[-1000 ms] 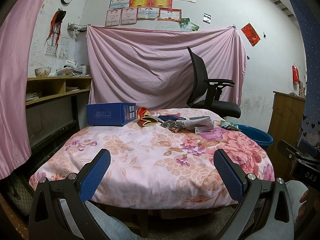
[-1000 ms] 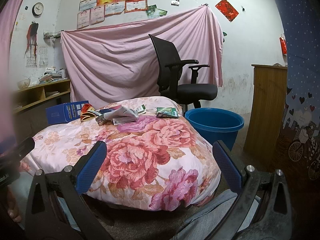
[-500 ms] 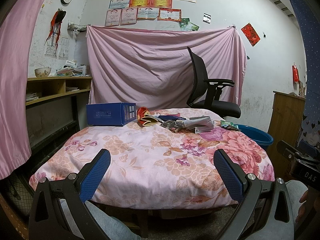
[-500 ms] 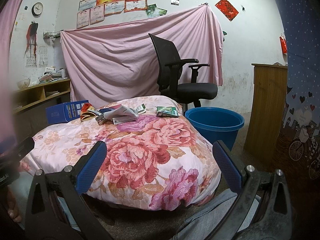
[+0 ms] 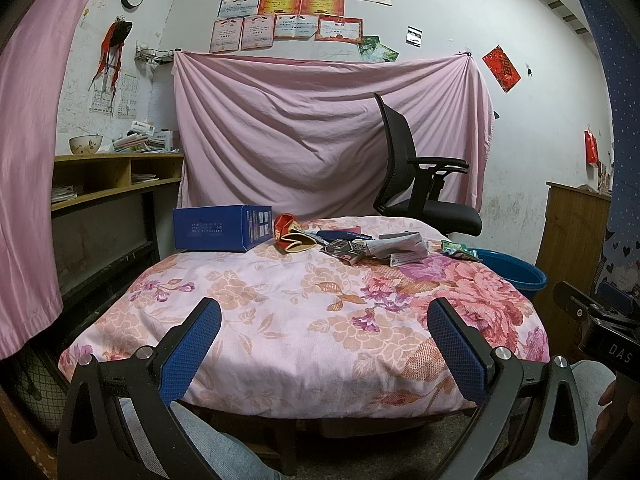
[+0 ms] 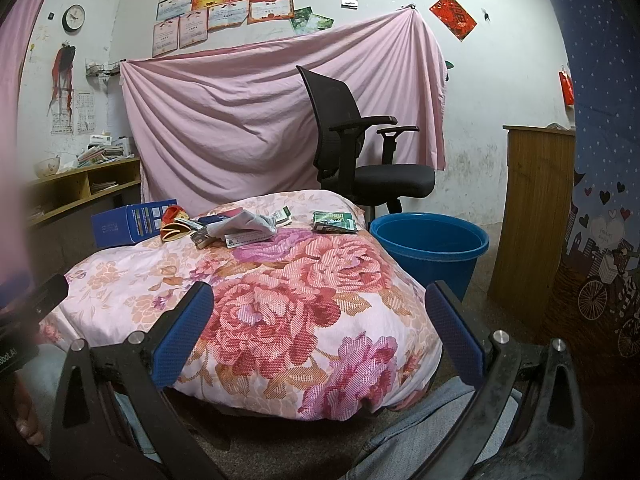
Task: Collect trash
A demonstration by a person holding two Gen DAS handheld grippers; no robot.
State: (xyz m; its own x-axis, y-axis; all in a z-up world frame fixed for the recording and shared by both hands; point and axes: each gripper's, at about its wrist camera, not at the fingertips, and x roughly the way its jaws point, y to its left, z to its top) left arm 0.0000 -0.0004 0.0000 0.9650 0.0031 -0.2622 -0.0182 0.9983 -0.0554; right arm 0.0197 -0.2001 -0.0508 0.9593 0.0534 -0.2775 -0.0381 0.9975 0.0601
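Trash lies in a loose heap on the far side of the quilt [image 5: 280, 320], at about twelve o'clock from the left gripper [image 5: 320, 332]: box [image 5: 220, 232], red wrapper [image 5: 285, 227], papers [image 5: 400, 245], green packet [image 6: 334, 222]. Both the left gripper and the right gripper [image 6: 316, 320] hang low at the near edge, fingers spread wide and empty. Nothing looks collected yet, so the approach step is in hand. Next: reach forward over the quilt, pinch one piece, carry it toward the bucket [image 6: 430, 246] at two o'clock.

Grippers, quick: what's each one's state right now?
Left gripper: open, holding nothing.
Right gripper: open, holding nothing.
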